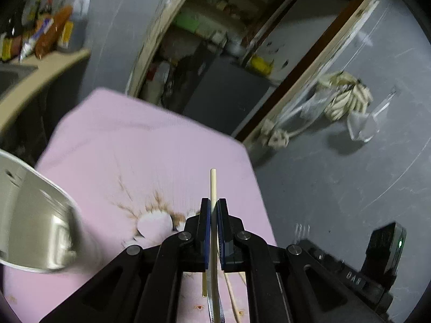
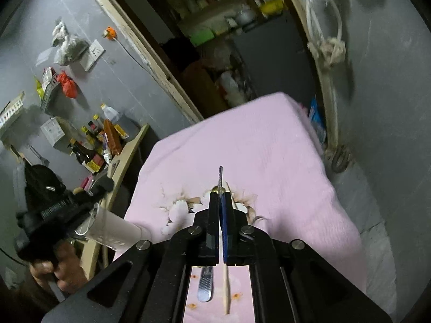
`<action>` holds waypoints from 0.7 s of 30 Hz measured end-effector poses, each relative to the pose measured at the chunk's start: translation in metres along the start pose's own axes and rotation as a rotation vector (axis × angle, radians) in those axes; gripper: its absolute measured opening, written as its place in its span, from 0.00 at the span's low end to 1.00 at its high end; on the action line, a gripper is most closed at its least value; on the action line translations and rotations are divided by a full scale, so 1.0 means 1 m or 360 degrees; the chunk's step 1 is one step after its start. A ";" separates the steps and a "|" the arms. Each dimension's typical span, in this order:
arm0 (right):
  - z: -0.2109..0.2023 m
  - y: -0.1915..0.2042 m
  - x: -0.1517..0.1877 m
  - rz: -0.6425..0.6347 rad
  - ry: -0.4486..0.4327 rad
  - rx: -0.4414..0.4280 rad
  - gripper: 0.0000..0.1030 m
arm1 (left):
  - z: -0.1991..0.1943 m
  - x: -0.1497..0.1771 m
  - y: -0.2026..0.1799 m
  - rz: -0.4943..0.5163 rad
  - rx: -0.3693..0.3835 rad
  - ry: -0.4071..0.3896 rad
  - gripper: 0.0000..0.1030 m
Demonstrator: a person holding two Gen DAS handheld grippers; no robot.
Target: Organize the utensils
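Note:
My left gripper [image 1: 214, 207] is shut on a pale wooden chopstick [image 1: 213, 185] that sticks forward past the fingertips, above the pink cloth [image 1: 150, 145]. A steel utensil holder [image 1: 35, 228] lies tilted at the left. More chopsticks [image 1: 233, 296] and a metal utensil handle [image 1: 214, 309] lie on the cloth below the jaws. My right gripper [image 2: 221, 193] is shut on a thin metal utensil [image 2: 220, 177], seen edge-on. Below it lie a metal handle [image 2: 204, 286] and a chopstick [image 2: 226, 288]. The left gripper [image 2: 62, 210] and the white holder [image 2: 113, 228] show at the left.
The pink cloth [image 2: 256, 140] covers a table with edges near on the left and right. A counter with several sauce bottles [image 2: 94, 145] stands to the left. An open doorway [image 2: 215, 40] with shelves is behind. Grey walls carry cables and hanging bags.

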State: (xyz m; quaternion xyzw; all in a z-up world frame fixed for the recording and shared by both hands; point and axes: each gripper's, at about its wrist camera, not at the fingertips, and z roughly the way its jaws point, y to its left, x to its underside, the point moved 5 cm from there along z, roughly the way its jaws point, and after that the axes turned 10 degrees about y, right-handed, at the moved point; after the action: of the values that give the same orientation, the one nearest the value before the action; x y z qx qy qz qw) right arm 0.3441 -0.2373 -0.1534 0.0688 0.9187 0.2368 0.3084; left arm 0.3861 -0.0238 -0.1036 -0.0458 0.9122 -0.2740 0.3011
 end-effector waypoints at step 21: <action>-0.036 0.192 -0.040 -0.0310 -0.0329 -0.0522 0.02 | -0.166 -0.095 0.110 -0.0099 -0.0215 -0.0641 0.05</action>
State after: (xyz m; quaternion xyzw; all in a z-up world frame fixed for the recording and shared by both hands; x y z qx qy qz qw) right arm 0.3506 -0.0937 -0.0157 -0.0474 0.8337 0.3438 0.4295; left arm 0.3772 0.1709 -0.0004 -0.1477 0.8481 -0.2068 0.4650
